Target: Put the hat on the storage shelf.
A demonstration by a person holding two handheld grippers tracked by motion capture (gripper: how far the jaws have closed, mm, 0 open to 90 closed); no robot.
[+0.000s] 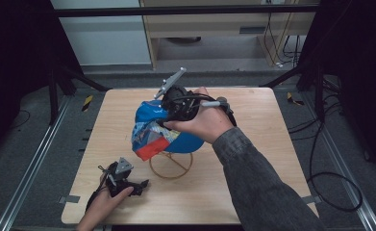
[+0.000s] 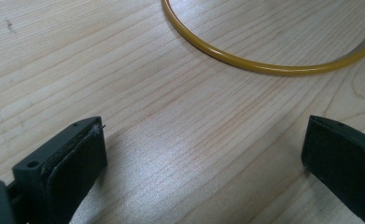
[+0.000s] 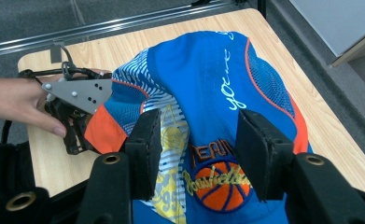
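- Cap [image 1: 169, 127] is my work item: blue basketball cap with an orange brim corner and an orange ball patch, sitting on top of a yellow wire stand [image 1: 171, 165] near the middle of the wooden table [image 1: 253, 159].
- Right gripper [image 1: 169, 115] is over the cap's crown from the far side, my right hand [image 1: 205, 120] wrapped around its body, grey plate sticking up and away.
- From the right gripper view I see the right gripper [image 3: 196, 144] jaws about half open, one either side of the embroidered patch on the cap [image 3: 208, 93]. Fabric sits between them; whether the pads press it I can't tell, and I see no pinched fold. I read that as not clamped.
- Left gripper [image 1: 138, 185] lies low on the near-left part of the table, my left hand [image 1: 104, 202] on it, well apart from the cap.
- Left gripper view: left gripper [image 2: 203, 144] jaws wide apart, nothing between them but bare table [image 2: 124, 70]; the yellow ring [image 2: 264, 67] of the stand's base lies just ahead.
- The right gripper view also shows the left gripper [image 3: 75, 114] with its grey plate, beside the cap's orange brim corner.
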